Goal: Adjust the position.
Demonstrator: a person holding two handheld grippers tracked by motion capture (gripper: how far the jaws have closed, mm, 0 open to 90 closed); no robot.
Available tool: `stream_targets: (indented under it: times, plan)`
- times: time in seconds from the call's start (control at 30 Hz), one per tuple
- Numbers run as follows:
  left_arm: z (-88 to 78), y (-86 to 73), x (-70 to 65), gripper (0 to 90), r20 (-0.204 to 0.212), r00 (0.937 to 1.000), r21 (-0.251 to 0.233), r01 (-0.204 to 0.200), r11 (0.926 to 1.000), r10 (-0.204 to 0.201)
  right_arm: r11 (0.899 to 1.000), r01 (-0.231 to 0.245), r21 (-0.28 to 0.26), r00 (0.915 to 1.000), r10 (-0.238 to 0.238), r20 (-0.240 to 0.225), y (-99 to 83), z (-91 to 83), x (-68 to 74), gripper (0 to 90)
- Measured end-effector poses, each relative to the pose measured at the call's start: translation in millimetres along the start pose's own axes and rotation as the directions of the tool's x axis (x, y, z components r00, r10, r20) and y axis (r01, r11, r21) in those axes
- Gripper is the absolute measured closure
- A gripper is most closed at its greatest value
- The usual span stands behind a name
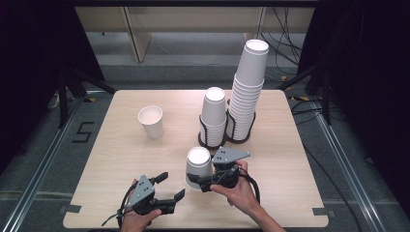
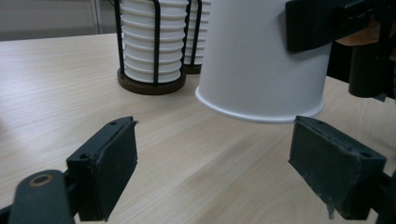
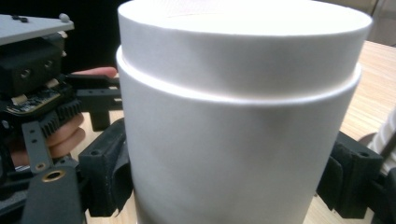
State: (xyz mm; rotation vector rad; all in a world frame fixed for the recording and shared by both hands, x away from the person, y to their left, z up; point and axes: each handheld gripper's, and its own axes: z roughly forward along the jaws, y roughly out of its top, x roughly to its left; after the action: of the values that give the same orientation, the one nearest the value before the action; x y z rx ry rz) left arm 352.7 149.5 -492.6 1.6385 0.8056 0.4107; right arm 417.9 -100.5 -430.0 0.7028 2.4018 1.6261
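An upside-down white paper cup [image 1: 198, 164] stands near the table's front middle, and my right gripper [image 1: 199, 180] is shut on its lower sides. In the right gripper view the cup [image 3: 238, 130] sits large between the two black pads, which press on it. My left gripper [image 1: 170, 186] lies at the front left, jaws wide apart, with nothing between them. It points at the cup's rim [image 2: 259, 114], which is just beyond the pads [image 2: 109, 163]. I cannot tell whether the rim rests on the wood.
One upright white cup [image 1: 151, 121] stands alone at the left middle. Behind the held cup are two black wire holders: a short stack of cups [image 1: 213, 113] and a tall stack [image 1: 247, 92]. The holder's base [image 2: 149, 86] stands near the held cup.
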Motion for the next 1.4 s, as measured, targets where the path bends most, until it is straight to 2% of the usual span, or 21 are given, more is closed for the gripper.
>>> stream_targets:
  times: [0.03, 0.07, 0.1, 0.2, 0.23, 0.27, 0.37, 0.4, 0.43, 0.5, 0.63, 0.67, 0.7, 0.73, 0.77, 0.83, 0.9, 1.03, 1.2, 1.27, 1.4]
  plan:
    - [0.8, -0.2, -1.0, 14.6, 0.004, 1.0, 0.009, -0.009, 0.9999, 0.009, 1.0, 0.008, -0.01, 1.0, -0.008, 0.001, 0.3, 1.7, 0.6, 18.9]
    - [2.4, -0.7, -1.8, 14.7, 0.017, 0.9998, 0.005, -0.014, 0.9999, 0.014, 1.0, -0.012, -0.003, 0.9999, 0.012, -0.009, 0.4, 2.7, 2.2, 18.9]
    - [2.9, -0.5, -3.1, 14.6, 0.02, 0.9997, 0.01, -0.016, 0.9998, 0.016, 1.0, 0.017, -0.012, 0.9998, -0.017, 0.013, 0.8, 3.4, 1.8, 18.9]
    - [4.6, -0.5, -6.5, 14.6, 0.032, 0.9991, 0.01, -0.027, 0.9996, 0.027, 1.0, -0.008, -0.004, 0.9998, 0.008, -0.018, 0.5, 8.4, 6.2, 18.9]
    - [5.1, -0.5, -7.0, 14.6, 0.032, 0.9988, 0.009, -0.037, 0.9993, 0.036, 1.0, -0.015, 0.002, 0.9999, 0.015, 0.004, 0.4, 8.3, 9.3, 18.9]
    - [5.0, -0.2, -7.8, 14.6, 0.03, 0.9987, 0.011, -0.041, 0.9991, 0.041, 1.0, 0.016, -0.004, 0.9999, -0.016, -0.002, 0.8, 9.8, 8.4, 18.9]
    - [6.2, -0.4, -9.2, 14.6, 0.047, 0.9978, -0.008, -0.046, 0.9989, 0.046, 1.0, 0.007, 0.001, 0.9996, -0.007, -0.027, 0.5, 13.8, 12.5, 18.9]
    - [5.7, 0.0, -10.0, 14.6, 0.042, 0.9978, 0.001, -0.05, 0.9987, 0.05, 1.0, 0.026, 0.002, 0.9995, -0.026, -0.017, 0.9, 14.0, 12.5, 19.0]
    - [6.3, 0.1, -10.2, 14.6, 0.04, 0.9976, -0.001, -0.057, 0.9984, 0.057, 1.0, 0.009, -0.007, 0.9993, -0.009, -0.037, 0.7, 15.7, 14.2, 19.0]
    - [7.8, -0.1, -10.8, 14.0, 0.038, 0.9975, 0.0, -0.06, 0.9982, 0.06, 0.999, 0.044, -0.013, 0.9988, -0.045, -0.02, 1.2, 17.0, 15.0, 19.0]
    - [11.4, -0.3, -13.1, 9.7, 0.023, 0.9959, 0.018, -0.088, 0.996, 0.088, 1.0, 0.02, -0.003, 0.9992, -0.02, -0.035, 0.7, 20.2, 21.2, 19.1]
    - [12.7, -0.5, -13.7, 7.3, 0.013, 0.9962, 0.023, -0.087, 0.996, 0.087, 0.999, 0.028, -0.027, 0.9989, -0.029, -0.038, 0.5, 21.9, 21.5, 19.1]
    - [14.7, -1.1, -13.9, 4.9, 0.015, 0.9965, 0.017, -0.082, 0.9965, 0.082, 0.999, 0.04, -0.018, 0.9987, -0.04, -0.03, 1.0, 21.6, 22.6, 19.1]
    - [15.2, -0.9, -14.5, 2.9, 0.009, 0.9966, 0.029, -0.082, 0.9963, 0.081, 0.999, 0.038, -0.022, 0.9986, -0.039, -0.036, 1.0, 22.7, 24.2, 19.1]
    - [17.3, -1.5, -14.8, 1.7, 0.015, 0.9968, 0.014, -0.079, 0.9968, 0.079, 1.0, 0.008, -0.022, 0.9982, -0.009, -0.06, 0.3, 24.4, 27.3, 19.1]
    - [17.6, -1.2, -16.3, 0.1, 0.006, 0.9964, 0.022, -0.085, 0.9962, 0.085, 1.0, 0.02, -0.016, 0.9983, -0.021, -0.054, 0.4, 25.1, 30.2, 19.1]
    - [18.0, -0.9, -17.0, 0.0, 0.006, 0.996, 0.015, -0.089, 0.9959, 0.089, 1.0, 0.007, -0.027, 0.9958, -0.009, -0.091, 0.1, 27.1, 30.8, 19.1]
    - [19.9, -1.2, -17.8, 0.0, 0.012, 0.9959, -0.019, -0.089, 0.9959, 0.089, 0.999, -0.004, -0.032, 0.9958, 0.001, -0.092, 0.2, 26.1, 31.1, 19.1]
    - [20.1, -0.9, -18.8, 0.0, 0.004, 0.9959, -0.017, -0.091, 0.9957, 0.091, 0.999, -0.017, -0.036, 0.995, 0.014, -0.099, 0.2, 25.8, 30.6, 19.1]
    - [19.9, -0.7, -18.6, 0.0, 0.003, 0.9955, -0.014, -0.094, 0.9955, 0.094, 0.999, -0.001, -0.047, 0.996, -0.003, -0.09, 0.1, 25.9, 30.5, 19.1]
    - [19.2, -0.4, -18.3, 0.0, 0.005, 0.9957, -0.009, -0.092, 0.9957, 0.092, 0.998, -0.006, -0.058, 0.9957, 0.001, -0.092, -0.3, 26.6, 30.8, 19.1]
